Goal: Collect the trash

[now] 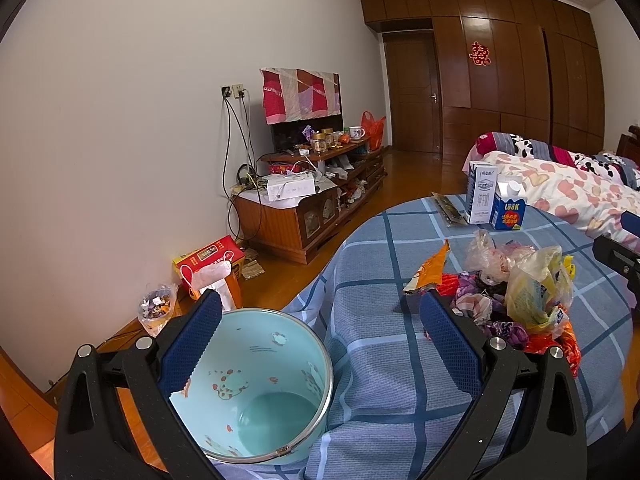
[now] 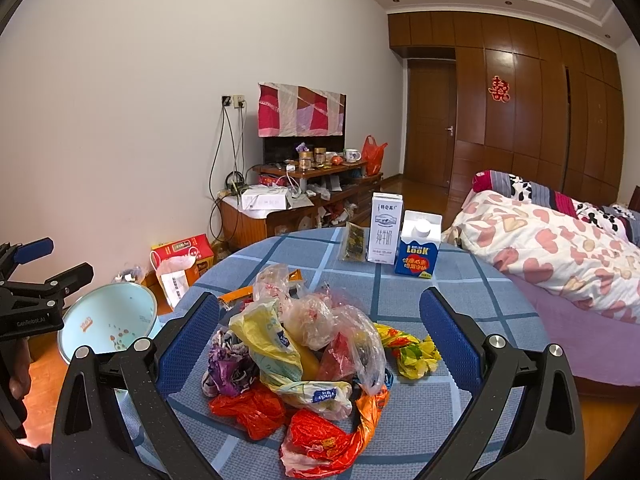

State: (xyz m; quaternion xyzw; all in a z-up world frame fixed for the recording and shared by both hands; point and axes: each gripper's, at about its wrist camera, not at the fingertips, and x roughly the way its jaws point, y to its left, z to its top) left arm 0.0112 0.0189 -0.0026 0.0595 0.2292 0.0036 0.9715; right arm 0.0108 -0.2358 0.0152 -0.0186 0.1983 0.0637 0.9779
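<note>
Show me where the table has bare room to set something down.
Bare cloth lies between the trash pile and the two cartons, and along the left edge by the bin. The near middle is crowded with bags and wrappers.

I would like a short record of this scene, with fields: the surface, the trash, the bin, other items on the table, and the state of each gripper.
surface: round table with a blue checked cloth
trash: pile of crumpled plastic bags and wrappers on the table
bin: pale blue bin beside the table edge, looks empty
other items: white milk carton and blue carton, upright at the far side
left gripper: open, over the bin and table edge
right gripper: open, fingers either side of the pile
</note>
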